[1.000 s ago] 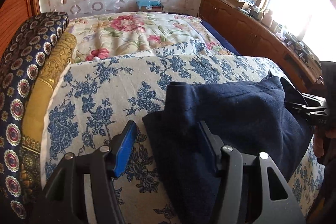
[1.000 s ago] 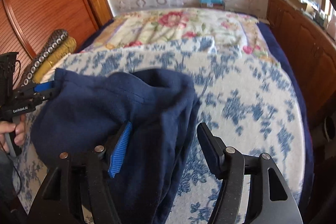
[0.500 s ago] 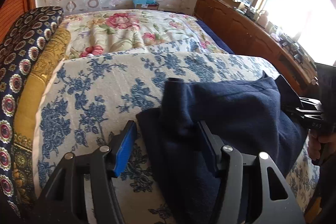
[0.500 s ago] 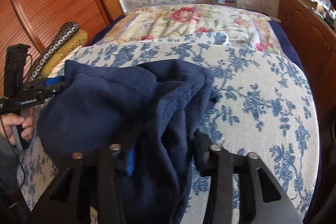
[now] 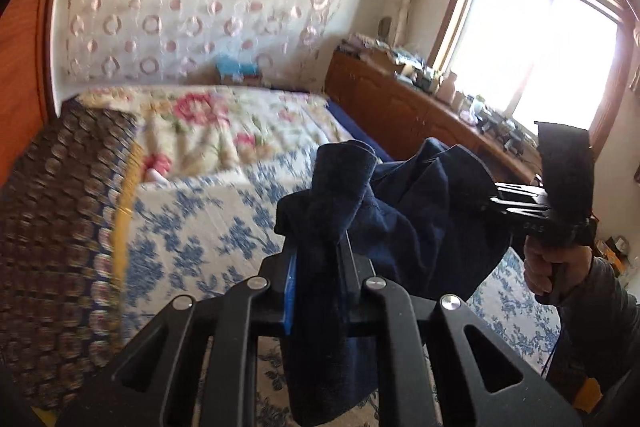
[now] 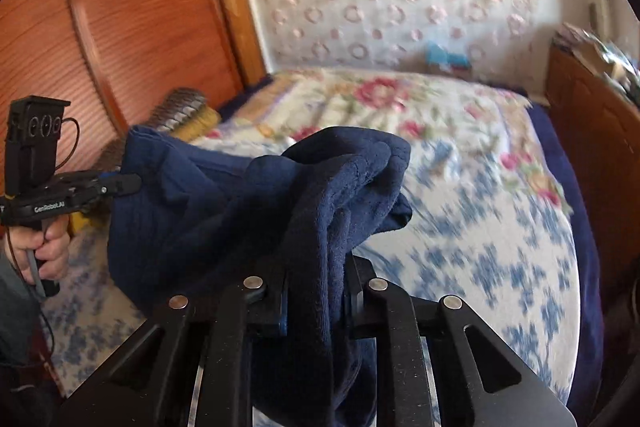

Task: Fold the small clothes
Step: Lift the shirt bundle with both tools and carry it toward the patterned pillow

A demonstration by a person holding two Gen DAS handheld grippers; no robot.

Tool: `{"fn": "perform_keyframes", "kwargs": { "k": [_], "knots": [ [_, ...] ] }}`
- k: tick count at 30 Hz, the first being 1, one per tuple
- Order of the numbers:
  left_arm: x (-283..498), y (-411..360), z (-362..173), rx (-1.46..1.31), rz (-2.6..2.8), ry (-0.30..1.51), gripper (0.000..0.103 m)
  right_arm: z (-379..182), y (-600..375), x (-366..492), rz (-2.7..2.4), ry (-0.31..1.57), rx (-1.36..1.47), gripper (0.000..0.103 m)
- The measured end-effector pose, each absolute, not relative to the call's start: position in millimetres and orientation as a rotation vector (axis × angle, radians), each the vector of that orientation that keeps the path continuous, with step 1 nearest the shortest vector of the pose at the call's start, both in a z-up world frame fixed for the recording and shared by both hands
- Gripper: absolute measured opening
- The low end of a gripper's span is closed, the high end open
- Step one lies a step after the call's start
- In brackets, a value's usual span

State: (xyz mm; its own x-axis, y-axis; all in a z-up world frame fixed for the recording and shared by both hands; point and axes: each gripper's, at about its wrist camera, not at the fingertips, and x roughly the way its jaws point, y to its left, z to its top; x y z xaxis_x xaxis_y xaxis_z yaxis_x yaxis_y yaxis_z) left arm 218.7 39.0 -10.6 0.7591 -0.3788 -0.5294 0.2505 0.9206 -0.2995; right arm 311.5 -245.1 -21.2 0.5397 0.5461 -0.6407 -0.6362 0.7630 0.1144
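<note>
Left gripper: the black two-finger left gripper (image 5: 320,259) has just been closing and now clamps a bunched fold of cloth between its pads, one of them blue.
Right gripper: the black two-finger right gripper (image 6: 316,291) has likewise just been closing; its pads pinch a thick ridge of the same cloth.
Garment: a small dark navy fleece garment (image 6: 224,211) hangs stretched between the two tools, sagging in the middle above the bed, with a loose end drooping below each pair of jaws.
Bed: a wide bed with a white cover printed in blue flowers (image 6: 500,267) lies under the garment; farther off is a cream quilt with pink roses (image 5: 208,115).
Left edge: a dark patterned bolster (image 5: 60,227) and a yellow roll beside it run along the bed's left side.
Hands: each hand grips a tool handle, the right hand (image 5: 548,267) at the right, the left hand (image 6: 44,251) at the left.
Right side: a wooden sideboard (image 5: 408,111) with small clutter stands under a bright window.
</note>
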Motion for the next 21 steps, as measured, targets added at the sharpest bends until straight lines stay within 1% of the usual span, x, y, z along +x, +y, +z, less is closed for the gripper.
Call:
{"fn": "perform_keyframes", "kwargs": {
  "k": [6,10,12,15,18,21],
  "knots": [
    [175.7,93.6,29.5,-0.225,-0.216,0.492,0.013,17.4,-191.4,317.0,0.809,0.621,-0.181,0.016],
    [151.8,140.0,40.5,-0.233,-0.086,0.412,0.013,45.1,-138.3,321.1,0.895,0.549,-0.244,0.016],
    [144.1,162.9,36.7,-0.261,-0.046,0.369,0.013,53.4,-104.0,327.5,0.947,0.533,-0.283,0.016],
    [143.1,197.5,17.2,-0.334,0.036,0.369,0.013,61.4,-39.9,339.0,0.998,0.527,-0.358,0.015],
    [142.0,220.4,-6.9,-0.386,0.098,0.389,0.013,68.6,13.5,346.0,1.032,0.501,-0.425,0.015],
    [137.8,226.6,-28.6,-0.391,0.16,0.418,0.013,63.8,58.2,354.3,1.062,0.492,-0.488,0.015]
  ]
}}
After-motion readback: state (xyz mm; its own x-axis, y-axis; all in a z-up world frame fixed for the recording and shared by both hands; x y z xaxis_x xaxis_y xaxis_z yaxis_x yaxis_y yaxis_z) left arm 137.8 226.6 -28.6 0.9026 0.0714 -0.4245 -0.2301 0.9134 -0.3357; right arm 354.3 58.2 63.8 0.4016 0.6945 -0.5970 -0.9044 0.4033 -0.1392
